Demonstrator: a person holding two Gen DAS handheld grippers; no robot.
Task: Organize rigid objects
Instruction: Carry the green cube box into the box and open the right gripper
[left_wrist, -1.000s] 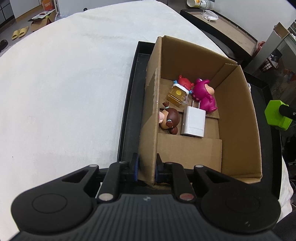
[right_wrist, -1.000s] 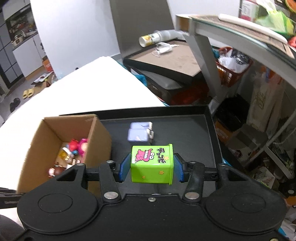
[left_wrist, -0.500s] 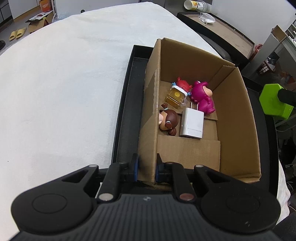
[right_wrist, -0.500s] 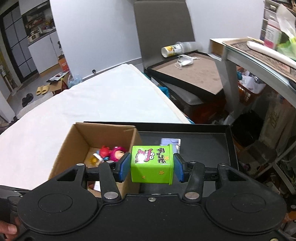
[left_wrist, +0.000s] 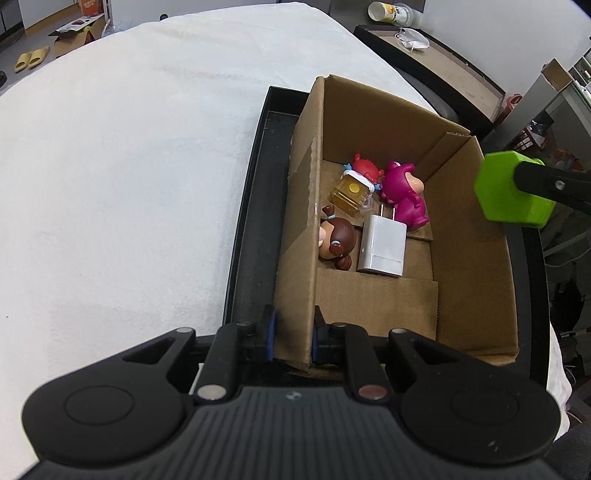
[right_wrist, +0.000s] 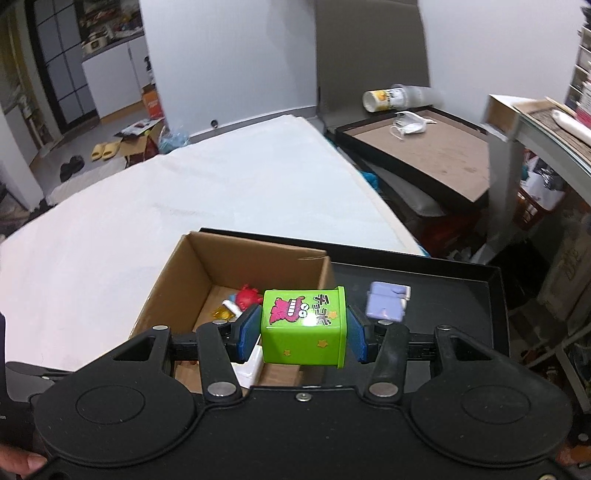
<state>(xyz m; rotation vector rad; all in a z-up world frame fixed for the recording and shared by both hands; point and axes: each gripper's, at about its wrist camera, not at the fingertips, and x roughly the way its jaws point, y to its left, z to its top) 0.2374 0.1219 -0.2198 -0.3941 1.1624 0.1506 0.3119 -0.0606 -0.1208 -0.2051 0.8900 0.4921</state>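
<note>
While angled down, left gripper fingers pinching cardboard box wall, right gripper fingers clamping green tin above it.

Both tools look alike: the left gripper and the right gripper each have a matte black plastic body with two broad rounded lobes, and a shallow round disc is pressed into each lobe. Two black link arms run forward from the body on flat silver pivot pins, one pin on the left tool being reddish-brown. A small screw sits at the middle of each front edge. The fingers carry blue ribbed pads. The left body has fine raised ribs. A fingertip shows at the lower left corner.
</note>
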